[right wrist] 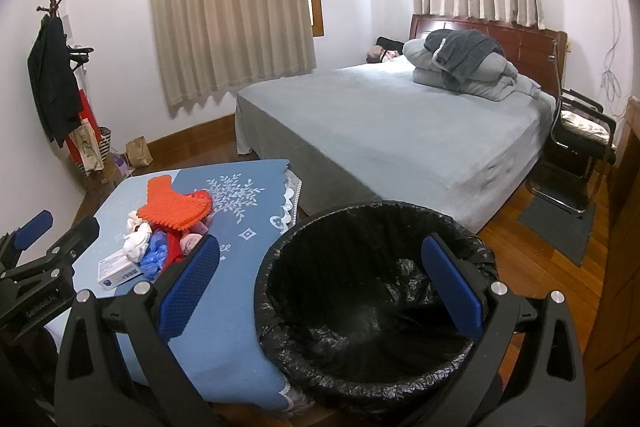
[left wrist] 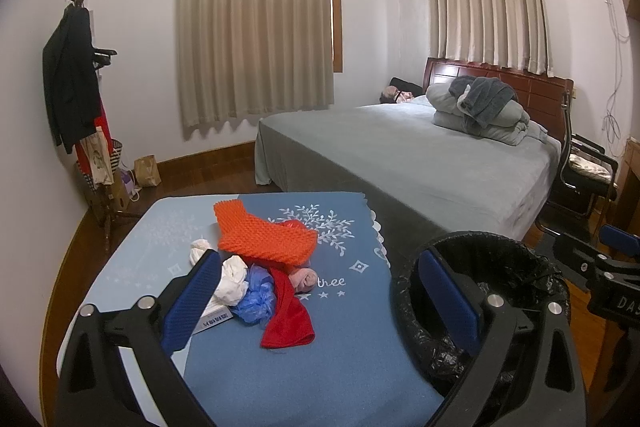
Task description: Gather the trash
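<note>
A pile of trash lies on the blue-clothed table (left wrist: 332, 355) (right wrist: 240, 311): an orange textured cloth (left wrist: 264, 237) (right wrist: 176, 211), a red cloth (left wrist: 288, 319), crumpled white paper (left wrist: 232, 279) (right wrist: 136, 245), a blue plastic bag (left wrist: 256, 297) (right wrist: 154, 259), a pink wad (left wrist: 305, 278) (right wrist: 191, 242) and a small white box (left wrist: 214, 319) (right wrist: 118, 271). A bin lined with a black bag (left wrist: 528, 267) (right wrist: 372, 291) stands right of the table. My left gripper (left wrist: 320, 301) is open, above the table's near side. My right gripper (right wrist: 320, 291) is open over the bin.
A grey bed (left wrist: 420, 155) (right wrist: 400, 131) with folded bedding fills the right. A coat rack (left wrist: 80, 87) (right wrist: 52, 75) with hanging clothes and bags stands at the left wall. A black chair (left wrist: 584, 171) (right wrist: 576, 147) and a floor mat (right wrist: 560, 223) are at far right.
</note>
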`<act>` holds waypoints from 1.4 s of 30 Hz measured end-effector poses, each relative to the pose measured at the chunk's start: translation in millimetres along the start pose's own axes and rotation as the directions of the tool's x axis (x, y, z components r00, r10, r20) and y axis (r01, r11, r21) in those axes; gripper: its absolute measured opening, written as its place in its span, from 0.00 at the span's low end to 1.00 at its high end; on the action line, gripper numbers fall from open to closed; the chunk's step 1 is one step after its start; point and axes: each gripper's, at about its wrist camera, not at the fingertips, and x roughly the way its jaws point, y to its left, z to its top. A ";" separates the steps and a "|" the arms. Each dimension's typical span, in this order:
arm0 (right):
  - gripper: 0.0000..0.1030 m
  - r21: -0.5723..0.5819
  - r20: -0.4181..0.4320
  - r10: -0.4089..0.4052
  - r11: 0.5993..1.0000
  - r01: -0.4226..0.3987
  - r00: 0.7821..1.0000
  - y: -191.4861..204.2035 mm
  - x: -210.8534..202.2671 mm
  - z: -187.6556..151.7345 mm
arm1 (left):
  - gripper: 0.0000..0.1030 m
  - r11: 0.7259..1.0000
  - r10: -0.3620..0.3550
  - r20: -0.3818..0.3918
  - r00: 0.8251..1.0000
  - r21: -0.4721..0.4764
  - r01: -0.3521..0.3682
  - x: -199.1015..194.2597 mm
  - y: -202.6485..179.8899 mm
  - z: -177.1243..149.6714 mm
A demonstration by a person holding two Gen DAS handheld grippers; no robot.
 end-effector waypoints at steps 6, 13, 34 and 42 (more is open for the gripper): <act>0.95 -0.004 -0.005 0.007 1.000 -0.007 1.000 7.0 1.1 6.5 | 0.94 1.000 0.002 -0.001 1.000 -0.002 -0.002 1.5 1.5 -4.1; 0.95 -0.006 -0.001 0.045 0.999 -0.045 0.999 23.5 23.3 10.2 | 0.94 0.997 0.075 -0.001 0.997 -0.016 -0.075 14.7 16.8 -20.1; 0.91 -0.075 -0.097 0.177 0.980 -0.184 0.979 130.1 157.1 -6.4 | 0.87 0.955 0.271 -0.180 0.946 -0.076 -0.288 99.8 151.9 -85.5; 0.89 -0.098 -0.158 0.171 0.977 -0.187 0.973 147.6 191.3 -20.2 | 0.85 0.959 0.231 -0.212 0.950 -0.118 -0.259 117.2 166.1 -99.2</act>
